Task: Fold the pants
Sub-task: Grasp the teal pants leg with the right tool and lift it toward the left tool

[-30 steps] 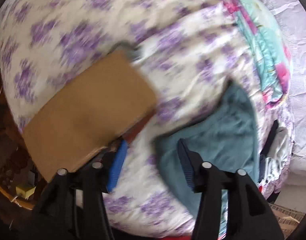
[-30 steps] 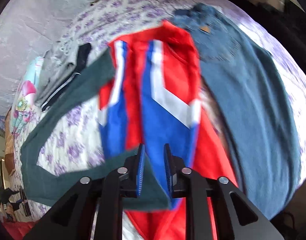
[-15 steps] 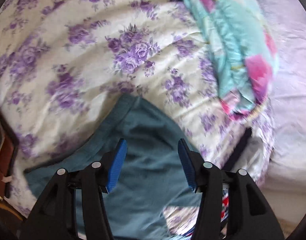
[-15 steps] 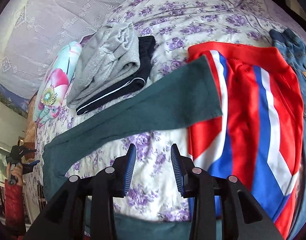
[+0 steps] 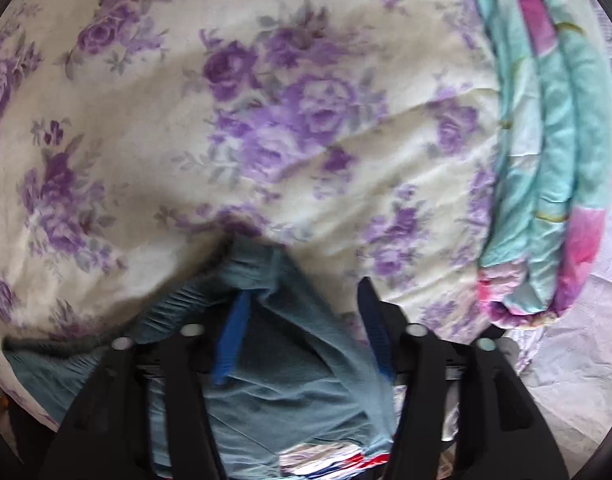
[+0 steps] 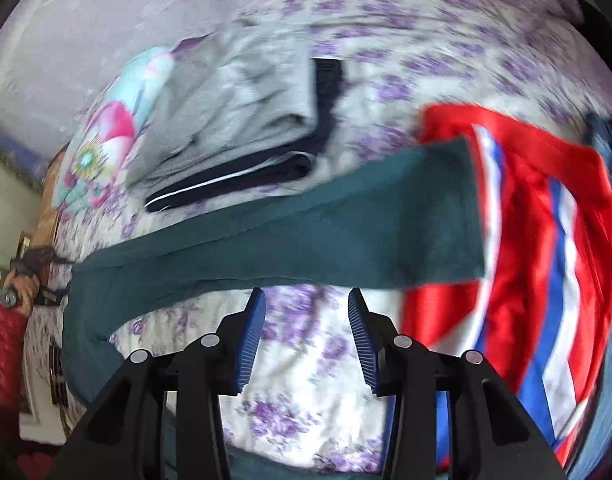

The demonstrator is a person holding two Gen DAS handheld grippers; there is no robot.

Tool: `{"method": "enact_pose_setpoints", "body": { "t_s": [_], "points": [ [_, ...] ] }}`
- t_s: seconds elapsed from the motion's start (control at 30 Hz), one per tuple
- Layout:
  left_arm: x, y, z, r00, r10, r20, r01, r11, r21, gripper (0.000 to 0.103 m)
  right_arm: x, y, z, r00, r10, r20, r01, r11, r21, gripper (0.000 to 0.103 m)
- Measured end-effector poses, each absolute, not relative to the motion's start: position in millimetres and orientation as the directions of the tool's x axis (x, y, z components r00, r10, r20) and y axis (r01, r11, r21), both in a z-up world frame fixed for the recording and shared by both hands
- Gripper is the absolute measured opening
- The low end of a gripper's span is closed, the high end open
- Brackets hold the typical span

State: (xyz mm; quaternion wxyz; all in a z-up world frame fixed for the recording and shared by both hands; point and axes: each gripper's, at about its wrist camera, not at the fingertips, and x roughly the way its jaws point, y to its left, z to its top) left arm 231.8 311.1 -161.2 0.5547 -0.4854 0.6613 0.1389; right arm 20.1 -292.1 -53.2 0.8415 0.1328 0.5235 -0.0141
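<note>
Teal-green pants lie spread on a purple-flowered bed. In the left wrist view their waistband corner (image 5: pixel 250 264) bunches up between the fingers of my left gripper (image 5: pixel 302 308), which is open around the fabric. In the right wrist view one pant leg (image 6: pixel 306 232) runs across the bed, its cuff end resting on red, white and blue trousers (image 6: pixel 546 264). My right gripper (image 6: pixel 306 312) is open and empty, just in front of that leg over bare sheet.
A folded grey garment on a dark one (image 6: pixel 242 120) lies behind the leg. A turquoise and pink quilt (image 5: pixel 554 152) is rolled at the bed's edge, also seen in the right wrist view (image 6: pixel 106 148). Blue jeans (image 6: pixel 606 136) lie far right.
My left gripper moved down onto the teal waistband, whose corner now bunches between its fingers. My right gripper opened wider and moved closer to the pant leg.
</note>
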Motion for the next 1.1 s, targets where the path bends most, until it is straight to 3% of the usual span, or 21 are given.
{"method": "enact_pose_setpoints", "body": {
  "t_s": [0.07,0.17,0.4,0.5,0.73,0.83,0.87,1.1],
  "points": [
    [231.9,313.5,-162.8,0.08,-0.482,-0.872,-0.806,0.484,-0.341,0.019,36.2,-265.5,-50.2,0.456,0.123,-0.881,0.053,0.985,0.165,0.043],
    [224.0,318.8,-163.3,0.105,-0.501,-0.859,-0.802,0.469,-0.371,0.004,64.6,-223.1,-48.0,0.461,0.166,-0.872,-0.127,0.985,0.12,0.043],
    [212.4,316.6,-140.5,0.166,-0.51,-0.844,-0.751,0.489,-0.443,0.003,113.4,-134.4,-70.2,0.418,0.201,-0.886,-0.51,0.859,-0.046,0.042],
    [206.5,312.8,-127.0,0.176,-0.495,-0.851,-0.728,0.517,-0.451,0.003,119.9,-118.5,-83.1,0.386,0.19,-0.903,-0.585,0.807,-0.08,0.042],
    [214.7,305.8,-119.3,0.165,-0.475,-0.864,-0.715,0.546,-0.436,0.003,130.1,-104.1,-116.5,0.346,0.127,-0.93,-0.634,0.762,-0.132,0.034],
    [213.1,306.9,-123.7,0.158,-0.478,-0.864,-0.719,0.545,-0.432,0.003,131.1,-102.0,-121.9,0.365,0.097,-0.926,-0.634,0.754,-0.171,0.016],
    [210.4,308.3,-124.5,0.158,-0.48,-0.863,-0.72,0.542,-0.433,0.003,130.0,-102.0,-121.0,0.373,0.097,-0.923,-0.632,0.755,-0.176,0.004],
    [201.6,310.7,-112.4,0.17,-0.485,-0.858,-0.686,0.567,-0.456,0.003,103.3,-112.2,-76.1,0.447,0.162,-0.88,-0.571,0.808,-0.141,0.002]
  ]
}}
